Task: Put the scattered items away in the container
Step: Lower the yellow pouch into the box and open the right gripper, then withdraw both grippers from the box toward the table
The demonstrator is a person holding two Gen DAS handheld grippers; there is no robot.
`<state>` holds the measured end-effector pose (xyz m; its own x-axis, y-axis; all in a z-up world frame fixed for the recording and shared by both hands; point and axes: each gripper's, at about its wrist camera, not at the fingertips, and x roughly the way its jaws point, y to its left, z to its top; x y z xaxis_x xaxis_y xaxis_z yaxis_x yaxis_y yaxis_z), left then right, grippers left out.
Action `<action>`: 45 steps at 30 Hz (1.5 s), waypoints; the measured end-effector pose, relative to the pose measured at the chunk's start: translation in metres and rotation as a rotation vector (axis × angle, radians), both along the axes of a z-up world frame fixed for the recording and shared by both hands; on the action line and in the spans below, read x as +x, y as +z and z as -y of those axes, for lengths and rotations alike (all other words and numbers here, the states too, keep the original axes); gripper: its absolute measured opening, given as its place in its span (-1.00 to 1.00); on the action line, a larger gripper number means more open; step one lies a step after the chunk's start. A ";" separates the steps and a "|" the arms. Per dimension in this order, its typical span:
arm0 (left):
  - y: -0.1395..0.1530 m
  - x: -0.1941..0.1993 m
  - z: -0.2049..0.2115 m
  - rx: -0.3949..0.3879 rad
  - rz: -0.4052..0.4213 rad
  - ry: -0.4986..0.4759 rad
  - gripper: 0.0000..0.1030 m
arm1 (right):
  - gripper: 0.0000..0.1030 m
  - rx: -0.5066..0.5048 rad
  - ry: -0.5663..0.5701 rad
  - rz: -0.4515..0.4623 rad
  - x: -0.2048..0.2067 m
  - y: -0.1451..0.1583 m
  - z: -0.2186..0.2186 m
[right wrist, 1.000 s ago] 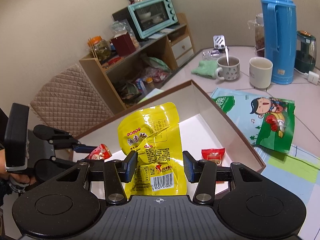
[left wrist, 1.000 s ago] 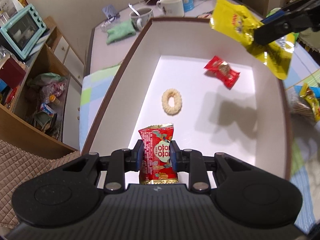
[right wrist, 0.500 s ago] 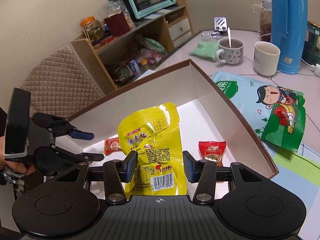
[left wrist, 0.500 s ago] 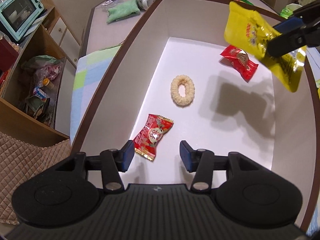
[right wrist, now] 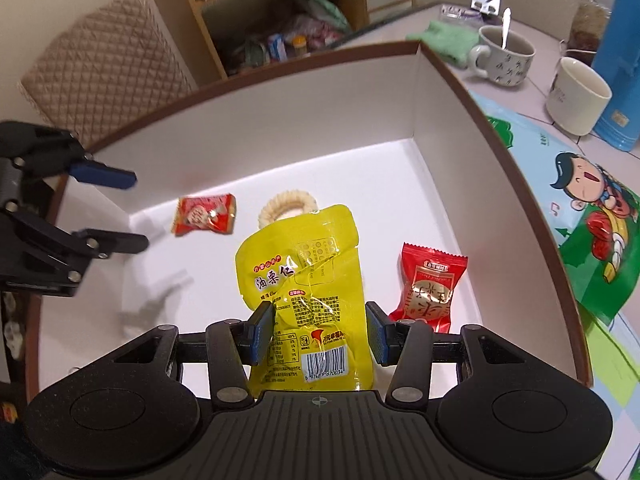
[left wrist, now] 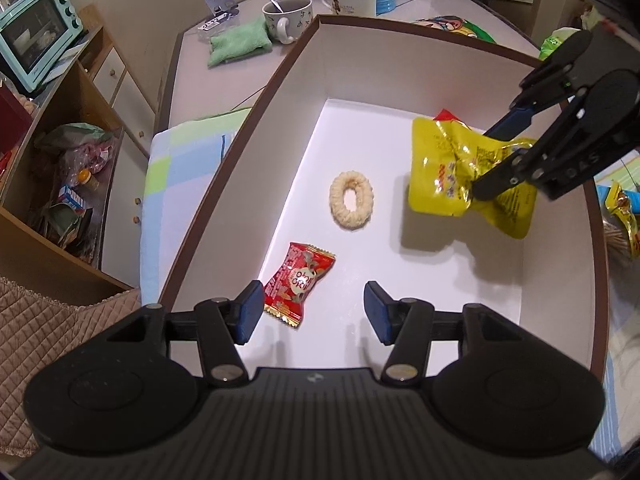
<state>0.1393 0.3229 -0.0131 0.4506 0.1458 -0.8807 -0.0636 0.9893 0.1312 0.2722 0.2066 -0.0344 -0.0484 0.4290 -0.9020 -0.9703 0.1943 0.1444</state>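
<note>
A: Where's stuff rn?

B: White cardboard box with a brown rim sits on the table w/ a checked cloth. On its floor: a small red foil candy packet, lying flat just ahead of the left gripper. Pale ring-shaped biscuit near the middle, flat, apart from the packet.

A: Left claw?

B: Spread wide, nothing between the blue pads. Hangs over the near end of the box; the red packet is close to its left pad, can't tell if touching.

A: Right one?

B: Right gripper is inside the box w/ the yellow foil snack pouch between its pads. Left view shows the pouch pinched and crumpled at the waist, so the fingers are clamped on it. Pouch's far end is low over the box floor, shadow right under it; can't tell if it touches.

A: Anything else in there?

B: 2nd red wrapper, a bigger square sachet, flat on the floor just right of the yellow pouch, near the right wall. In the left view it's mostly hidden behind the pouch.

A: Outside the box?

B: Large green-and-blue cartoon snack bag flat on the cloth beside the right wall. Two mugs further back, grey patterned one w/ a spoon and a plain cream one, plus a folded green cloth.
</note>
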 end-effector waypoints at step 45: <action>0.023 -0.015 0.053 0.061 0.028 -0.046 0.57 | 0.89 0.065 0.003 0.070 -0.045 0.040 0.043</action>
<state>0.1244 0.2701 0.0094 0.4821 0.1778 -0.8579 -0.0231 0.9814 0.1904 0.2276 0.1640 0.0051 0.0129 0.4869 -0.8734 -0.9789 0.1841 0.0882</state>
